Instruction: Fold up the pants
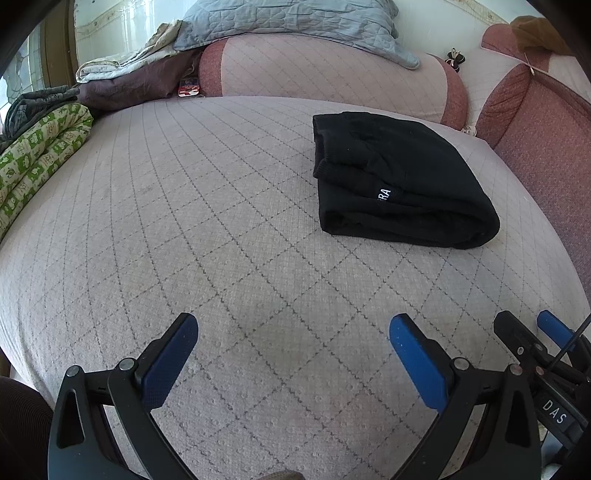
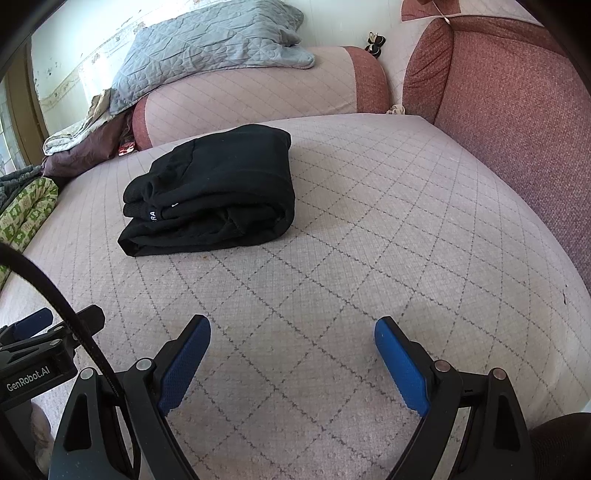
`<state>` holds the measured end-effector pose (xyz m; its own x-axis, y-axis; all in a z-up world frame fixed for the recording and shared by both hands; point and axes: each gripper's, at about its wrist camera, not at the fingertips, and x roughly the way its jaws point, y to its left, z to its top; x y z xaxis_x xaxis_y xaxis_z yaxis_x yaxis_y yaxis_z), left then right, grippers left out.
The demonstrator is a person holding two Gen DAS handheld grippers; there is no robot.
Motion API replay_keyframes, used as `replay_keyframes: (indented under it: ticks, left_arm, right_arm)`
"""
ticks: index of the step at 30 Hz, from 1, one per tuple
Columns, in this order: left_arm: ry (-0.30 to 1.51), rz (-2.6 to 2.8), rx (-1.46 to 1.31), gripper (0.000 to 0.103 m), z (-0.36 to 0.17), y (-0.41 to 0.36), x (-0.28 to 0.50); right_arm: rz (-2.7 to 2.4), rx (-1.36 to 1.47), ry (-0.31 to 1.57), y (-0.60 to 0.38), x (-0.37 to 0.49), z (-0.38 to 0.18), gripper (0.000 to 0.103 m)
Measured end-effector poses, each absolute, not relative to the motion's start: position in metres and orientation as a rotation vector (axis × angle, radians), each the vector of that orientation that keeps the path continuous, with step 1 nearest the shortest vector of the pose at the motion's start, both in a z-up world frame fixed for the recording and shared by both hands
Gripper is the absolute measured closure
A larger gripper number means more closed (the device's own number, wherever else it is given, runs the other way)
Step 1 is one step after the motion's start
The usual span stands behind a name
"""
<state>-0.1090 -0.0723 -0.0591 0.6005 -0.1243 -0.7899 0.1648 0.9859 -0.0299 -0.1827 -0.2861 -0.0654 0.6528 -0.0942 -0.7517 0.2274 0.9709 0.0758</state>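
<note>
Showing "RA" on their label, folded black pants [image 1: 399, 181] lie apart from both tools.

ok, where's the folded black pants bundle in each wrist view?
Left wrist: the folded black pants bundle lies right of centre in the upper half, on the pinkish quilted sofa seat.
Right wrist: the bundle lies left of centre in the upper half.
Shared landmark: the grey-blue quilted blanket draped over the backrest behind it.

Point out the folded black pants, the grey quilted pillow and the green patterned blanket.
folded black pants [image 2: 221, 184], right wrist view, top layer.
grey quilted pillow [image 2: 207, 48], right wrist view, middle of its face.
green patterned blanket [image 1: 33, 162], left wrist view, rolled side.
</note>
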Motion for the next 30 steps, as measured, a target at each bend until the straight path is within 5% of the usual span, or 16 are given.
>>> replay_keyframes:
  ticks: [30]
  left_arm:
    - [0.927,-0.176,0.072,0.0,-0.0647,-0.0761,-0.1082]
  right_arm:
    - [-0.183,0.159,0.842,-0.2833,-0.1829,-0.066,0.009]
